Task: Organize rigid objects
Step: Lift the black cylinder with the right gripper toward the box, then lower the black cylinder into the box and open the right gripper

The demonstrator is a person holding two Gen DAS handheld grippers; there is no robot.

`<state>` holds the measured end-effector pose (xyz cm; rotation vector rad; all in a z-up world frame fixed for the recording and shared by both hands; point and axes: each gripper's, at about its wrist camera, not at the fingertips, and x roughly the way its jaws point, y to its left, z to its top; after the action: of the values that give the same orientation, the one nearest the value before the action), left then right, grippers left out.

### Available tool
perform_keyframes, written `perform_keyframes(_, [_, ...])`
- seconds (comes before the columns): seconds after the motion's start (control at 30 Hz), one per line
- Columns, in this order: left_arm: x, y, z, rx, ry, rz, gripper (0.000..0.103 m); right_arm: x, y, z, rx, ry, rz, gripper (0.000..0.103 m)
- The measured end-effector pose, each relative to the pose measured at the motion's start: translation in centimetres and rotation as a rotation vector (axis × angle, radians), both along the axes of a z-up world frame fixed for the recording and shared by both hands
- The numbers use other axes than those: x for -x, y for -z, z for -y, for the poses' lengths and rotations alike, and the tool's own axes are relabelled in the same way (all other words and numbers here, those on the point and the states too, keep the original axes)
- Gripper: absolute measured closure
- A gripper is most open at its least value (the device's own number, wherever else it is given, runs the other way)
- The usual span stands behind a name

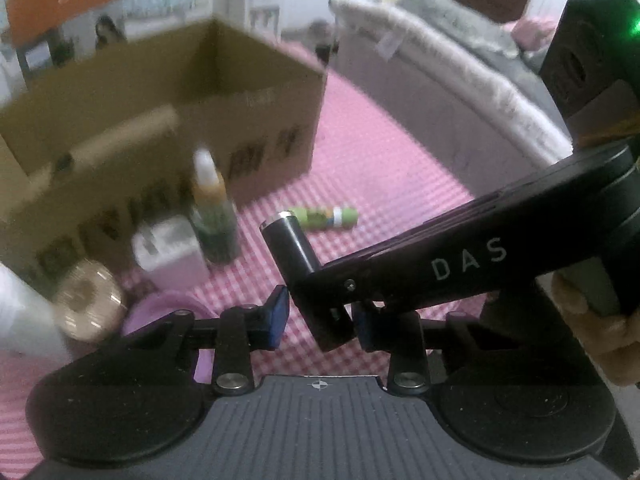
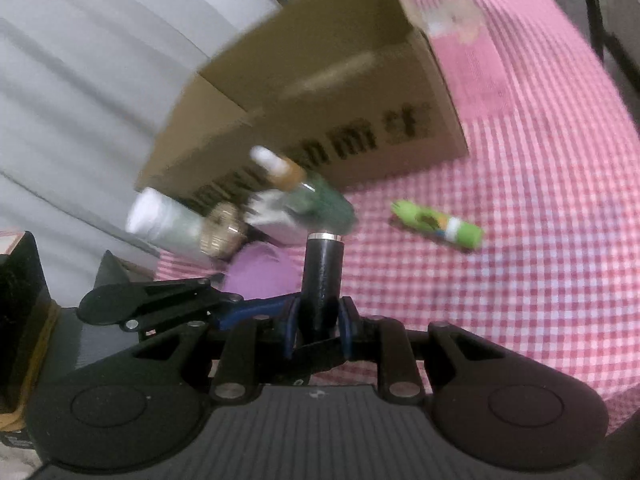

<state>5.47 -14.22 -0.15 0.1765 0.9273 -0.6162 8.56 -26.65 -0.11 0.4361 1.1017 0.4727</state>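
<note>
A black tube with a silver rim stands upright between the blue pads of my right gripper, which is shut on its lower end. In the left wrist view the same black tube leans between the fingers of my left gripper. The left pad stands a little apart from it, so the left gripper is open. The right gripper's black body, marked DAS, reaches in from the right. A green labelled tube lies on the pink checked cloth beyond.
An open cardboard box stands behind. In front of it are a green dropper bottle, a white box, a gold round tin, a white cylinder and a purple object. A grey sofa lies to the right.
</note>
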Motion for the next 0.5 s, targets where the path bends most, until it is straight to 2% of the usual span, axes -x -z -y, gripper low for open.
perform_keyframes(0.1, [0.4,-2.9,-1.7,0.021,-0.025,0.071,0.070,1.0,-3.6,-1.2,0.010,-0.015,0.085,0.079])
perform_keyframes(0.2, [-0.2,-5.4,-3.7,0.030,-0.070,0.130,0.070,0.2,-7.3,-2.8,0.010,-0.055,0.178,0.079])
perform_keyframes(0.33, [-3.0,-7.8,-6.8,0.040,-0.136,0.140,0.070,-2.4,-10.8,-6.0,-0.005,-0.134,0.261,0.079])
perform_keyframes(0.4, [-5.1,-8.1,-8.0,0.036,-0.165,0.129,0.070,-4.5,-11.4,-7.6,-0.019,-0.163,0.264,0.079])
perform_keyframes(0.5, [-8.9,-7.4,-9.5,0.028,-0.207,0.078,0.070,-8.8,-10.9,-10.1,-0.038,-0.193,0.218,0.080])
